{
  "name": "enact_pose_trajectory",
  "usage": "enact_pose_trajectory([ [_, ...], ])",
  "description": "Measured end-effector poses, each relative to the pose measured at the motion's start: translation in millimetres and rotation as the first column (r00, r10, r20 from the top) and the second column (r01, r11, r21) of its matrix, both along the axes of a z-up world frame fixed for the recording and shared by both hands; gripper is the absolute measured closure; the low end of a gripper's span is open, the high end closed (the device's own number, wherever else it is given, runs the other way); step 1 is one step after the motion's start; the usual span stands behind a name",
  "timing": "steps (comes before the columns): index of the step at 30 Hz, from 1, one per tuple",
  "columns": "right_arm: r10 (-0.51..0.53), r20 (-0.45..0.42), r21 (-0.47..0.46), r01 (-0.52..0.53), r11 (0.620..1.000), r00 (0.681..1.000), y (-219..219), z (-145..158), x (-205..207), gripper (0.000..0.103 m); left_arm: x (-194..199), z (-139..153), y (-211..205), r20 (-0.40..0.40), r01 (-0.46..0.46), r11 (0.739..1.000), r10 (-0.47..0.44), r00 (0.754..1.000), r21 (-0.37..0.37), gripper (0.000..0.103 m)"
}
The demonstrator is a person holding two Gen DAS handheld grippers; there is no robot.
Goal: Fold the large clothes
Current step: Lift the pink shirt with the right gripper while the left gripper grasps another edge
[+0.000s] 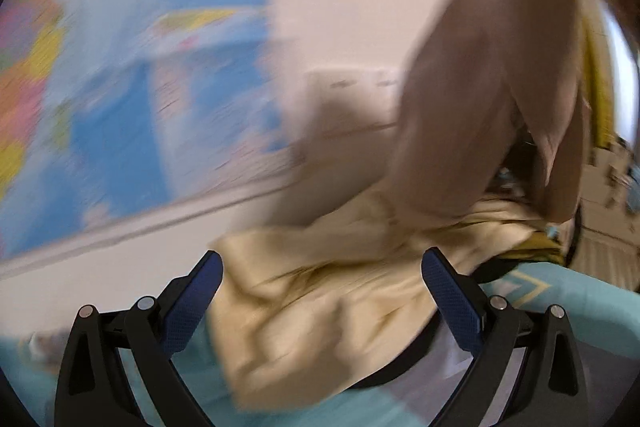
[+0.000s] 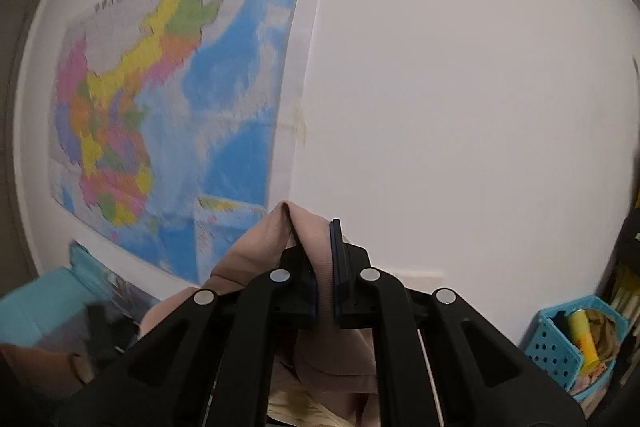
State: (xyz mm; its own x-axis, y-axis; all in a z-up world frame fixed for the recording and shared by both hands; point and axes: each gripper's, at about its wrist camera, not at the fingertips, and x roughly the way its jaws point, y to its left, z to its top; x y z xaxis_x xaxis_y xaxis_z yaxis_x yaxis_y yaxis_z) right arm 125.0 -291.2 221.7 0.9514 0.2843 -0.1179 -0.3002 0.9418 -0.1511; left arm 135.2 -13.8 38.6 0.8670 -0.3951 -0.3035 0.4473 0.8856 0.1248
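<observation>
A beige-pink garment (image 1: 492, 75) hangs lifted at the right of the blurred left wrist view. Below it a pale yellow garment (image 1: 320, 307) lies crumpled on a teal surface (image 1: 200, 387). My left gripper (image 1: 322, 275) is open, its blue-padded fingers (image 1: 448, 291) either side of the yellow cloth, holding nothing. My right gripper (image 2: 324, 259) is shut on a fold of the beige-pink garment (image 2: 316, 251) and holds it up in front of the wall; the cloth drapes down under the gripper.
A large coloured map (image 2: 160, 115) hangs on the white wall (image 2: 460, 107). A teal perforated basket (image 2: 572, 343) with items stands at the lower right. A teal box (image 2: 44, 303) is at the lower left.
</observation>
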Motion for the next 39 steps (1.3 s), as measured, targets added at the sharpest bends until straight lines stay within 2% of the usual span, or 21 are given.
enact_pose_trajectory([
  [3, 0.021, 0.018, 0.036, -0.022, 0.999, 1.000, -13.7, 11.4, -9.3, 0.098, -1.0, -0.4, -31.2, 0.055, 0.146, 0.989, -0.147, 0.988, 0.015, 0.007],
  [6, 0.026, 0.017, 0.050, -0.026, 0.998, 1.000, -21.9, 14.1, -13.3, 0.098, 6.3, 2.5, -56.6, 0.124, 0.166, 0.984, -0.172, 0.977, 0.058, 0.007],
  [7, 0.035, 0.015, 0.054, -0.036, 0.998, 0.999, -23.6, 13.3, -14.8, 0.098, 15.2, 2.9, -65.6, 0.130, 0.190, 0.979, -0.198, 0.972, 0.069, 0.007],
  [8, 0.037, 0.013, 0.051, -0.038, 0.998, 0.999, -24.9, 12.1, -15.6, 0.098, 28.8, 3.6, -73.6, 0.126, 0.175, 0.982, -0.182, 0.975, 0.070, 0.007],
  [9, 0.037, 0.011, 0.054, -0.037, 0.998, 0.999, -26.5, 10.4, -16.8, 0.098, 45.2, 5.2, -77.0, 0.091, 0.171, 0.985, -0.173, 0.981, 0.039, 0.007],
  [10, 0.042, 0.008, 0.056, -0.042, 0.998, 0.999, -28.0, 9.2, -18.1, 0.098, 55.0, 7.3, -78.0, 0.066, 0.190, 0.982, -0.190, 0.979, 0.005, 0.028],
  [11, 0.037, 0.006, 0.057, -0.037, 0.998, 0.999, -30.4, 9.0, -19.8, 0.098, 65.7, 9.4, -79.7, 0.043, 0.205, 0.978, -0.203, 0.978, -0.031, 0.078],
  [12, 0.030, 0.007, 0.058, -0.030, 0.998, 1.000, -33.4, 9.3, -22.1, 0.098, 75.3, 12.9, -81.5, 0.004, 0.210, 0.976, -0.210, 0.978, -0.059, 0.090],
  [14, 0.019, 0.008, 0.062, -0.019, 0.998, 1.000, -38.6, 12.5, -29.1, 0.098, 78.4, 21.4, -79.2, -0.018, 0.204, 0.973, -0.207, 0.978, -0.110, 0.098],
  [15, 0.010, 0.015, 0.064, -0.011, 0.998, 1.000, -41.6, 16.6, -35.8, 0.098, 71.4, 30.4, -75.1, -0.002, 0.226, 0.963, -0.229, 0.973, -0.148, 0.098],
  [18, 0.006, 0.056, 0.081, -0.010, 0.997, 0.998, -49.3, 34.9, -64.2, 0.098, 47.0, 59.0, -67.0, 0.056, 0.250, 0.952, -0.244, 0.968, -0.179, 0.099],
  [20, 0.012, 0.107, 0.086, -0.021, 0.996, 0.994, -52.1, 52.4, -94.8, 0.098, 21.5, 93.3, -56.0, 0.120, 0.255, 0.946, -0.235, 0.965, -0.199, 0.099],
  [25, 0.006, 0.190, 0.086, -0.023, 0.996, 0.982, -51.7, 93.1, -169.6, 0.098, -37.9, 173.4, -4.4, 0.259, 0.202, 0.940, -0.130, 0.957, -0.273, 0.099],
  [29, 0.037, 0.200, 0.107, -0.059, 0.992, 0.979, -48.5, 104.0, -219.3, 0.098, -105.1, 222.7, 43.9, 0.335, 0.118, 0.964, -0.032, 0.942, -0.239, 0.099],
  [31, 0.064, 0.193, 0.117, -0.088, 0.989, 0.979, -44.1, 99.9, -232.9, 0.098, -135.8, 234.8, 63.2, 0.344, 0.079, 0.971, 0.003, 0.939, -0.224, 0.099],
  [33, 0.120, 0.170, 0.139, -0.144, 0.980, 0.978, -36.2, 91.0, -245.2, 0.098, -161.8, 236.0, 85.4, 0.347, -0.005, 0.982, 0.071, 0.935, -0.189, 0.099],
  [35, 0.172, 0.154, 0.139, -0.194, 0.971, 0.973, -24.1, 81.8, -256.5, 0.098, -179.4, 248.3, 88.9, 0.350, -0.062, 0.984, 0.118, 0.929, -0.167, 0.099],
  [37, 0.241, 0.145, 0.154, -0.262, 0.953, 0.960, -13.3, 75.9, -268.7, 0.098, -223.1, 253.5, 112.0, 0.359, -0.128, 0.981, 0.174, 0.917, -0.149, 0.099],
  [39, 0.302, 0.156, 0.164, -0.326, 0.931, 0.940, -4.5, 73.6, -281.5, 0.098, -263.8, 249.0, 137.6, 0.386, -0.190, 0.972, 0.229, 0.894, -0.135, 0.099],
])
